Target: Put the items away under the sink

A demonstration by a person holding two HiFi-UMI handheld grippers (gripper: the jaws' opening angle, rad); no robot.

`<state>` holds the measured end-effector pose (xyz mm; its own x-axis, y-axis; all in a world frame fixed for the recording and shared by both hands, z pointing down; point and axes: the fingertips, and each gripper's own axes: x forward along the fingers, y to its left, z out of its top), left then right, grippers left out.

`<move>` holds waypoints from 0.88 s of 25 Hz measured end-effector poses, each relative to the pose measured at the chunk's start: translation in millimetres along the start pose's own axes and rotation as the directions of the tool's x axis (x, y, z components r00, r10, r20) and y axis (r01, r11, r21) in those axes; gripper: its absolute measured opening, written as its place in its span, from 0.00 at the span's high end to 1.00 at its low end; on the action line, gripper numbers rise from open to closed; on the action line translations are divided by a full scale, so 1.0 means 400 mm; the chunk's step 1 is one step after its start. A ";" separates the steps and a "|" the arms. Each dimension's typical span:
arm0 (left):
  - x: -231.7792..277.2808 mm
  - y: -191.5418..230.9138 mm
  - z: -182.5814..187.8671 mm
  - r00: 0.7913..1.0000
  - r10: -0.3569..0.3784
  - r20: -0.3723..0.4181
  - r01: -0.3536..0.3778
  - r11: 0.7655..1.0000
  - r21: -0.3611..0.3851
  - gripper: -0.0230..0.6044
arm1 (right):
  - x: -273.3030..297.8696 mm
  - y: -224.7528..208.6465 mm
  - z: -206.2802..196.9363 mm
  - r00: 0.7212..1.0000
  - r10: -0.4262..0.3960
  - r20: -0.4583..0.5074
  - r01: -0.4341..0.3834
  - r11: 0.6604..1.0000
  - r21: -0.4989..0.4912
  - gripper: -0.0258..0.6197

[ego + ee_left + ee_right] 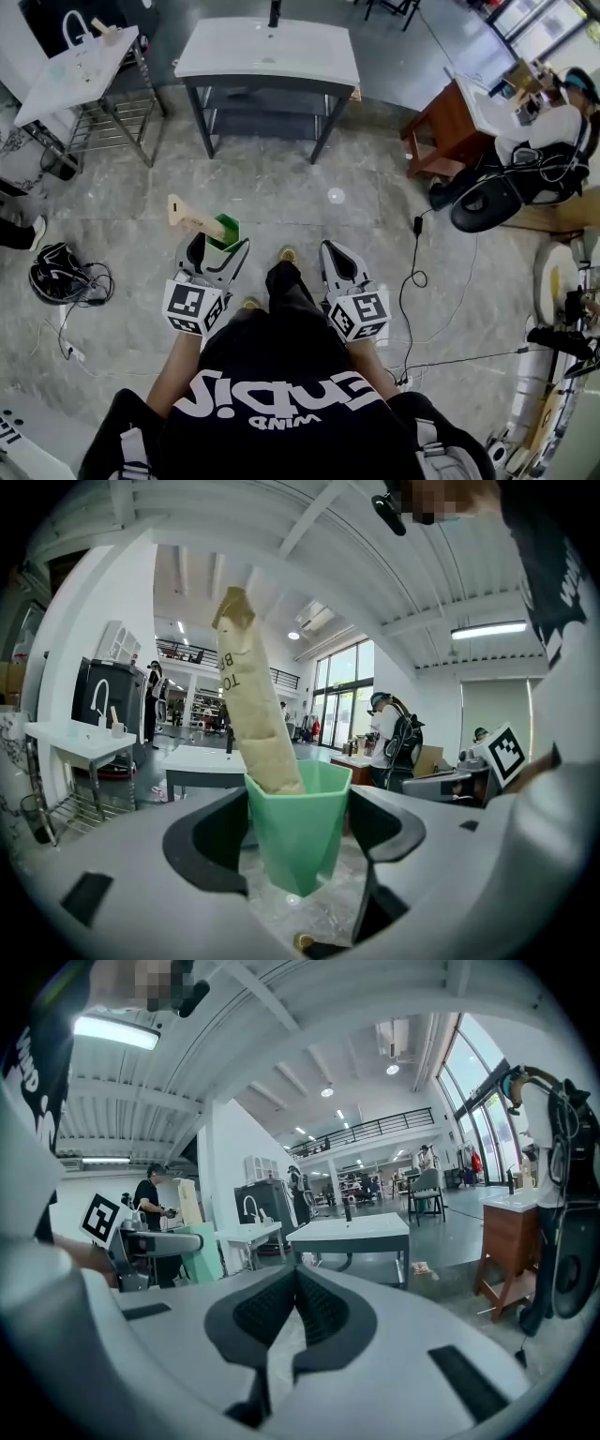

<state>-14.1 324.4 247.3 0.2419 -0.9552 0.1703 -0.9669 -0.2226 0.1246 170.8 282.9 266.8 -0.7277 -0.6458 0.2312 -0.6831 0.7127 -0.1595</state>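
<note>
My left gripper (217,253) (298,841) is shut on a green cup (298,822) (225,231), its jaws pressing the cup's two sides. A tan tube-shaped package (251,705) (192,215) stands in the cup and leans left. My right gripper (336,263) (294,1312) is shut with nothing between its pads. Both are held low in front of the person, above the floor. Ahead stands the white sink unit (270,49) (352,1230) on a dark frame, with a shelf (267,122) beneath it.
A second white sink (75,67) on a wire rack stands at the far left. A wooden cabinet (452,131) and a black chair (497,199) are at the right. Cables (412,281) cross the floor on the right; a dark bundle (58,274) lies on the left.
</note>
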 end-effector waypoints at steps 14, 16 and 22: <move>0.188 0.050 0.070 0.998 -0.061 0.000 0.061 0.998 0.021 0.40 | 0.152 -0.080 0.059 1.000 -0.007 0.003 0.007 1.000 0.007 0.93; 0.217 0.063 0.080 0.998 -0.062 -0.004 0.062 0.998 0.027 0.40 | 0.174 -0.098 0.071 1.000 -0.005 0.001 0.005 1.000 0.006 0.93; 0.302 0.071 0.109 0.997 -0.076 -0.015 0.077 0.997 0.024 0.40 | 0.235 -0.174 0.110 1.000 0.001 0.004 -0.001 1.000 0.003 0.93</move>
<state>-15.7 194.2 228.8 0.3161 -0.9325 0.1747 -0.9472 -0.2997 0.1142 147.3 160.6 257.3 -0.7285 -0.6462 0.2275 -0.6827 0.7124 -0.1624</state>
